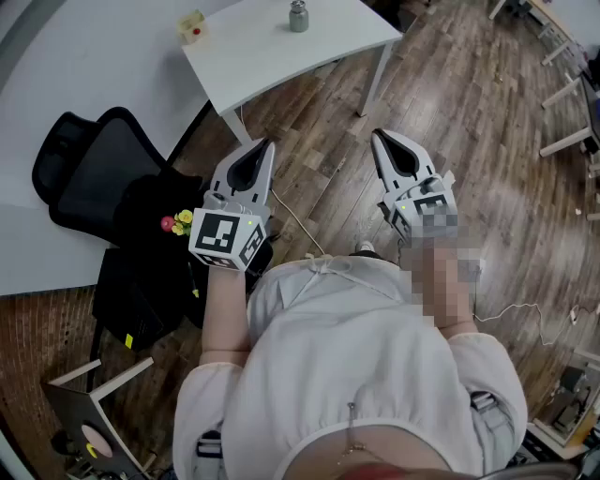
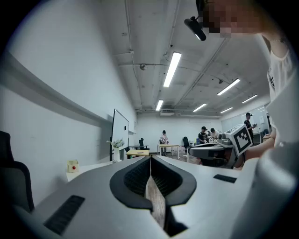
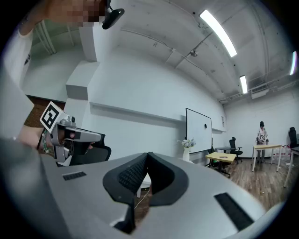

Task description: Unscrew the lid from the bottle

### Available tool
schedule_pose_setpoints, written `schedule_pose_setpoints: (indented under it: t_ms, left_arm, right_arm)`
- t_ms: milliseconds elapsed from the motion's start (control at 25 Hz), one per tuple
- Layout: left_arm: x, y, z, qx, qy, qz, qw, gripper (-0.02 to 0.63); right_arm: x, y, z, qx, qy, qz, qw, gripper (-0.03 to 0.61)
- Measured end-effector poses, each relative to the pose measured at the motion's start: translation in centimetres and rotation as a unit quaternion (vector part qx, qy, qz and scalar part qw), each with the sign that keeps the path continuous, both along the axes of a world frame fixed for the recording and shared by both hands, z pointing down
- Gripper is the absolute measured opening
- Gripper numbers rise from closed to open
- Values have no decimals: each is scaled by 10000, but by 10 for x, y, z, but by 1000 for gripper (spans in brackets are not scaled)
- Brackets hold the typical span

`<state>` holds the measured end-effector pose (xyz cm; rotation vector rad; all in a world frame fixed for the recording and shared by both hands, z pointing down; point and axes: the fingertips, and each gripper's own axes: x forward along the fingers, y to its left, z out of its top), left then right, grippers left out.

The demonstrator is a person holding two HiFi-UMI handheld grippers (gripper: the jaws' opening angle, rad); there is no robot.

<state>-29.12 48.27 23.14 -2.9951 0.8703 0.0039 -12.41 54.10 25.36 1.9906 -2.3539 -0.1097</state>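
Observation:
A small grey bottle [image 1: 298,16] with its lid on stands on the white table [image 1: 272,56] at the top of the head view, well ahead of both grippers. My left gripper [image 1: 267,143] and right gripper [image 1: 378,135] are held side by side close to the person's body, above the wooden floor and pointing toward the table. Both are shut with nothing between the jaws. In the left gripper view the left gripper [image 2: 150,158] has its jaws pressed together. The right gripper [image 3: 148,154] looks the same in its own view. Neither gripper view shows the bottle.
A small yellow box with a red button [image 1: 192,26] sits on the table's left end. A black office chair [image 1: 103,169] stands to the left, with dark bags [image 1: 141,281] beside it. Cables [image 1: 300,225] trail over the wooden floor. People stand at desks far off [image 2: 164,140].

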Motion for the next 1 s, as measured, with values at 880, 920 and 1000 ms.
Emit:
schedule_pose_setpoints:
  t_ms: [880, 920, 1000]
  left_arm:
    - [14, -48, 18, -236, 324, -273, 9988, 362]
    - [18, -52, 19, -254, 313, -301, 9987, 363]
    - [32, -58, 23, -248, 235, -314, 9989, 362]
  right_arm:
    - [33, -40, 11, 36, -276, 198, 9994, 437]
    - [40, -44, 12, 26, -279, 196, 9994, 442]
    - [54, -51, 15, 13, -296, 178, 9994, 442]
